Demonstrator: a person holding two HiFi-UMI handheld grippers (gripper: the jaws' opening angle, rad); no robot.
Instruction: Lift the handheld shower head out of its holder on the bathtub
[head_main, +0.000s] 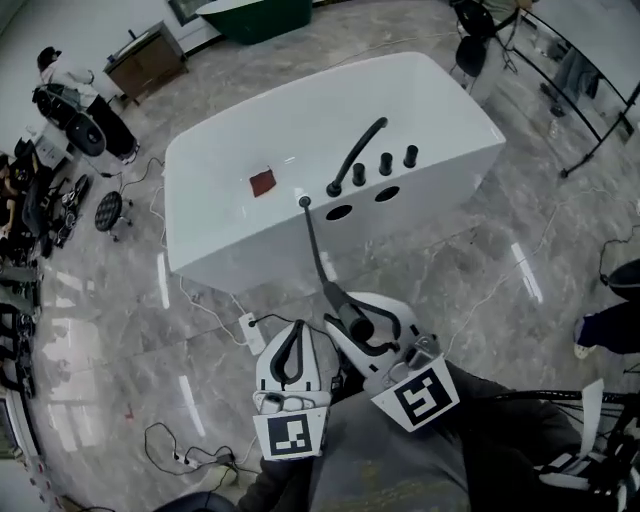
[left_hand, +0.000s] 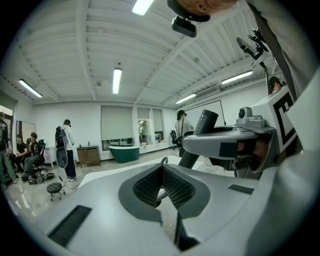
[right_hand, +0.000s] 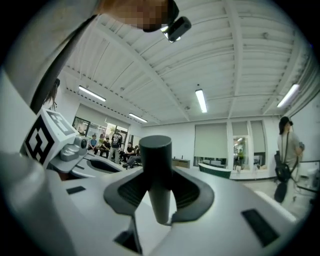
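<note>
A white bathtub (head_main: 230, 240) stands on the marble floor ahead, with a curved black faucet (head_main: 360, 150) and three black knobs (head_main: 385, 163) on its deck. Beside two dark oval holes (head_main: 338, 212), a thin black hose (head_main: 315, 250) rises from the deck. It runs back to the black shower head (head_main: 350, 312). My right gripper (head_main: 358, 322) is shut on the shower head's handle (right_hand: 156, 175), well off the tub and close to my body. The handle stands upright between the jaws. My left gripper (head_main: 295, 330) is beside it, shut and empty (left_hand: 162, 170).
A red square (head_main: 262, 182) lies on the tub deck. Cables and a power strip (head_main: 250, 332) trail over the floor near the tub. People and gear (head_main: 70, 100) are at the far left, with a wooden cabinet (head_main: 145, 60) and a green tub (head_main: 260, 15) behind.
</note>
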